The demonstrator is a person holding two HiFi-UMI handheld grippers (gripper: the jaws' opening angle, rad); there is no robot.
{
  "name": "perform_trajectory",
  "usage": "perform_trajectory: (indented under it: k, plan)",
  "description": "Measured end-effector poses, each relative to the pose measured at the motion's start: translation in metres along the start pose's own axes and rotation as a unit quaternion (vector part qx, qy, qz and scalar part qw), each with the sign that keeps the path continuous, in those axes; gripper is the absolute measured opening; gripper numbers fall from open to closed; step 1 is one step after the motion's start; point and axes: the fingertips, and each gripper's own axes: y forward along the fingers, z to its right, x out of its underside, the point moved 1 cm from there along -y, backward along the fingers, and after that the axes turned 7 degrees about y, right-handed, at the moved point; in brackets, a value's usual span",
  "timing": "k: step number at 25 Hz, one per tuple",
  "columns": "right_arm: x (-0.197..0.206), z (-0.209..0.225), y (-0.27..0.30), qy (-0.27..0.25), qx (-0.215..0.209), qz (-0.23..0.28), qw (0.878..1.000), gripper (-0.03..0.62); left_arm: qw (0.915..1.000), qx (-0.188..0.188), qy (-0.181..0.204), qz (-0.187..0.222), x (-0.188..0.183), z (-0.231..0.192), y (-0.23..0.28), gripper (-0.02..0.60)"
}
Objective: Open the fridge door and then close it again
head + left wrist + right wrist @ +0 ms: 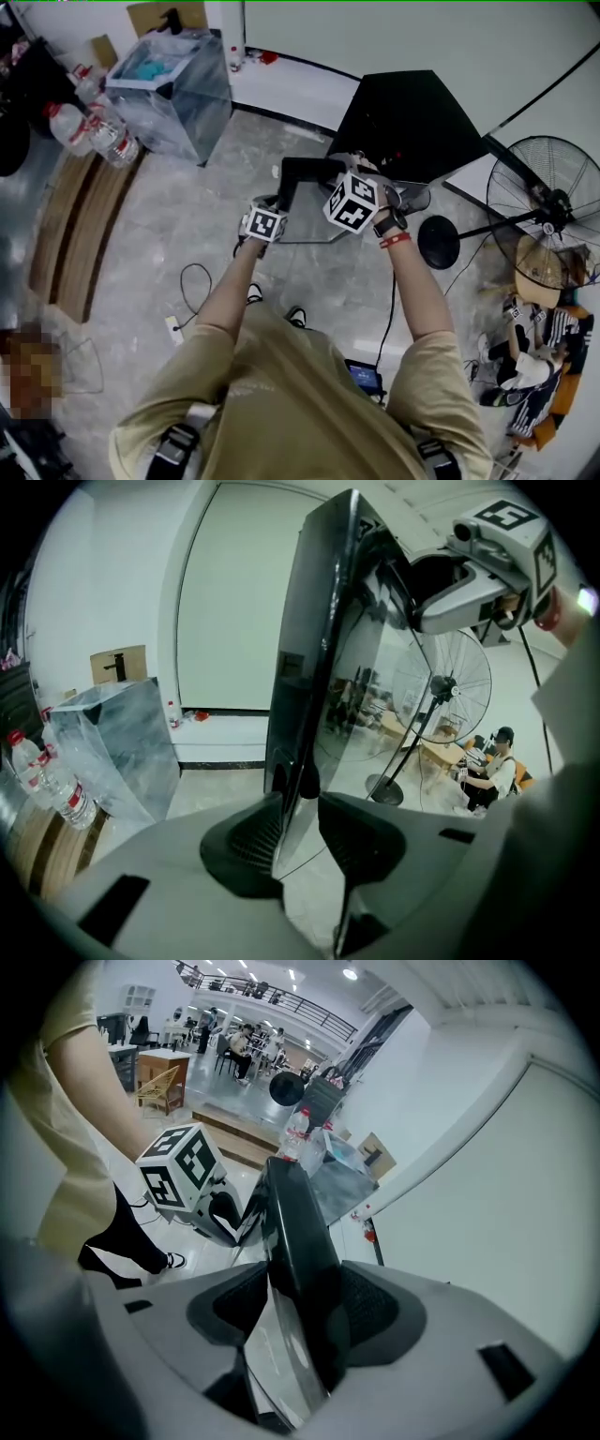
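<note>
The door (305,180) stands open off the fridge (412,122); closing is left.
The right gripper (300,1309) clamps the door's edge; the left gripper (300,813) seems to pinch it too, though glare blurs that contact.

Someone in a beige shirt has both arms stretched out. The left gripper (272,208) and right gripper (345,180) are both up at the edge of the black fridge door (305,174), which is swung out from the fridge (412,122). There's a floor fan (548,202) off to the right.
</note>
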Motion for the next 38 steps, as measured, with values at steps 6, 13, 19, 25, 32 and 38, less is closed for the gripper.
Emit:
perform_trajectory:
  k: [6, 13, 19, 25, 32, 38]
  plan:
    - [0.004, -0.024, -0.011, -0.018, -0.004, 0.016, 1.0, 0.259, 0.9998, -0.008, -0.018, 0.0, 0.023, 0.024, -0.015, 0.129]
    - [0.011, -0.048, -0.029, -0.036, -0.001, 0.026, 0.999, 0.275, 0.9991, -0.026, -0.032, 0.004, 0.041, 0.055, -0.032, 0.126]
    - [0.015, -0.063, -0.038, -0.051, -0.009, 0.027, 0.998, 0.282, 0.9985, -0.04, -0.037, 0.009, 0.051, 0.071, -0.043, 0.124]
    - [0.014, -0.066, -0.049, -0.019, -0.007, 0.06, 0.998, 0.291, 0.9976, -0.055, -0.037, 0.022, 0.052, 0.083, -0.06, 0.126]
    - [-0.005, -0.062, -0.087, 0.092, 0.031, 0.153, 0.983, 0.291, 0.9943, -0.071, -0.023, 0.076, 0.029, 0.082, -0.111, 0.125]
    - [-0.006, -0.067, -0.118, 0.23, 0.024, 0.239, 0.943, 0.27, 0.9852, -0.095, -0.028, 0.14, -0.002, 0.073, -0.163, 0.125]
